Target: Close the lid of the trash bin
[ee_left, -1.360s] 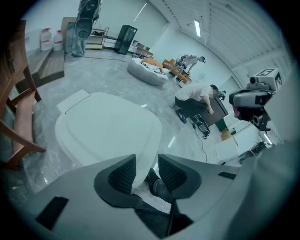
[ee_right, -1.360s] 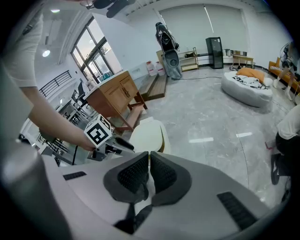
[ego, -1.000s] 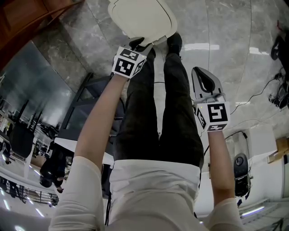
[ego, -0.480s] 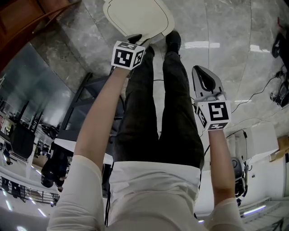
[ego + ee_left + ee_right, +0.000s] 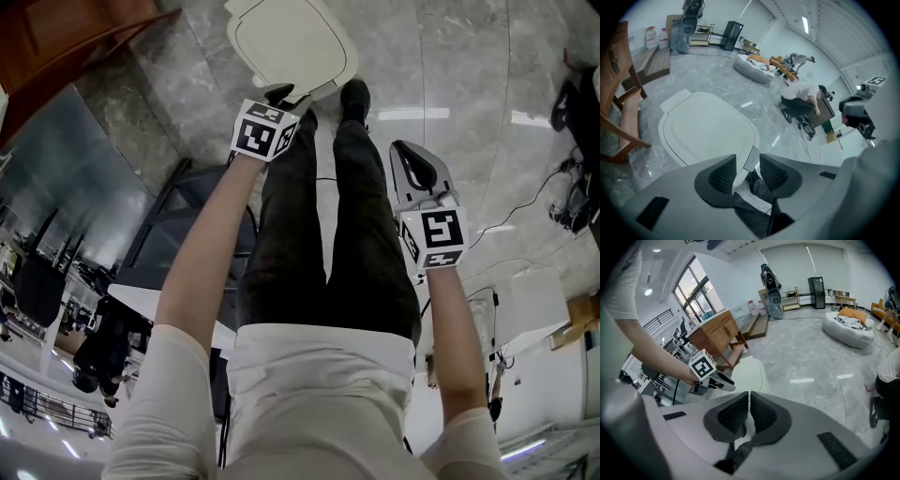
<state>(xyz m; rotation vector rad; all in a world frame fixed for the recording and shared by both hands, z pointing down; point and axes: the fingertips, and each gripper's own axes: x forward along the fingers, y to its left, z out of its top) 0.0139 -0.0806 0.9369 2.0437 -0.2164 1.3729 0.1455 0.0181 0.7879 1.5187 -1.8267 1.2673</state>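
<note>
- The left gripper has its jaws opening, with nothing pinched between them.
- The trash bin lid lies down flat just ahead of this gripper, and its near edge shows through the gap.
- The right gripper has its jaws together and empty. The lid is well off to its left.

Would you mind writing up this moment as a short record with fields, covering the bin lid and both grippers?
Lid: trash bin lid is down, lying flat on the bin
Left: left gripper is at the lid's near edge, its jaws opening and the pads pressing on nothing
Right: right gripper is held off to the side, away from the bin, jaws together and empty
Surroundings: grey marble floor; wooden furniture beside the bin
Task status: lid appears closed
</note>
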